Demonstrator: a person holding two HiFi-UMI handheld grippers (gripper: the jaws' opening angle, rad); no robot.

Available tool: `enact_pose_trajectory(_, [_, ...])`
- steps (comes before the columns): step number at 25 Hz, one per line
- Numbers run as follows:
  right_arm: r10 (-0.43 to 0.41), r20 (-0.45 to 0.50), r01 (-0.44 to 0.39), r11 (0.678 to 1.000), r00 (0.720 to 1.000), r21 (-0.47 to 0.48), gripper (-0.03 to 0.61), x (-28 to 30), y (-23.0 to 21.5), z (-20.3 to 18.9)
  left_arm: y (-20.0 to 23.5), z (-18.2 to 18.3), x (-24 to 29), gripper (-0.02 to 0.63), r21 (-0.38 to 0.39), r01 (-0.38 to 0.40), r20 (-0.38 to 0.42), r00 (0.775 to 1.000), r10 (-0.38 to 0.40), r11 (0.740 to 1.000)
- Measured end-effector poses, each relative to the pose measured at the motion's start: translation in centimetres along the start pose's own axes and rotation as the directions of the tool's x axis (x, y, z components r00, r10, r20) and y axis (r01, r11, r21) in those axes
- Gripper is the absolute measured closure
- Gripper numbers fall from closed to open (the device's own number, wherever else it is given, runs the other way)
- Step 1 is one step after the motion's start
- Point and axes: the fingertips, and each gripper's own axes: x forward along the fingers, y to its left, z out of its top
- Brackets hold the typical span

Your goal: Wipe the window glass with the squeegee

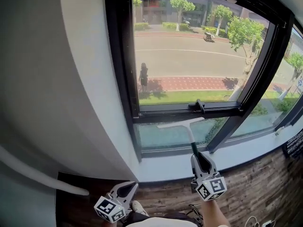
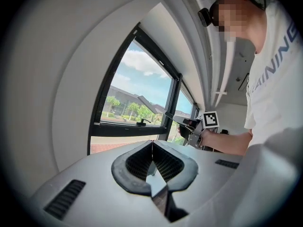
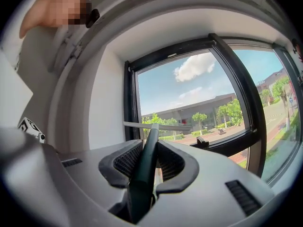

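Over on the left it's all plain white wall (image 1: pixel 71 79). Low beside it the left tongs (image 1: pixel 127 189) hang idle above the dark floor (image 1: pixel 265 188), well apart from the window. Look along them in the left gripper view and the left tongs (image 2: pixel 152 145) are pinched together tip to tip with nothing in between, so they have no part in the job right now.

Moving across, here's the window glass (image 1: pixel 189 56), with street and trees beyond. A black crossbar (image 1: pixel 189 111) with its latch (image 1: pixel 198 106) splits it, and under that bar sits the lower pane (image 1: pixel 156 137). And there's the squeegee (image 1: pixel 191 135): its white blade runs level along the top of that lower pane, just beneath the crossbar, and its dark handle comes down toward the sill (image 1: pixel 246 155). Whether the blade edge is actually pressed to the glass, I can't tell from here.

Further right and lower, the right tongs (image 1: pixel 198 157) have it. In the right gripper view the right tongs (image 3: pixel 149 148) are clamped on the squeegee (image 3: pixel 144 174) handle, which runs up between the ribbed pads to the blade.

My read is that it's a light tool, stiff in handle and crosspiece, likely with a soft edge that wants even pressure. The smooth, slim handle could twist in the pads, so a hold low on the handle, as here, looks right. I'd say the pull down the pane hasn't begun.
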Motion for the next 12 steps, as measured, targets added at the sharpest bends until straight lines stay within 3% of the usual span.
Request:
enact_pose_trajectory(6, [0.018, -0.033, -0.018, 1.0, 0.999, 0.003, 0.479, -7.1, -6.6, 0.2, -8.9, -0.3, 4.6, 0.597, 0.042, -0.026, 0.018, 1.0, 0.025, 0.999])
enact_pose_trajectory(12, [0.114, -0.016, -0.114, 0.993, 0.993, -0.022, 0.479, -13.0, -10.5, 2.0, -16.5, -1.2, 8.2, 0.597, 0.057, -0.056, 0.034, 0.998, 0.054, 0.997])
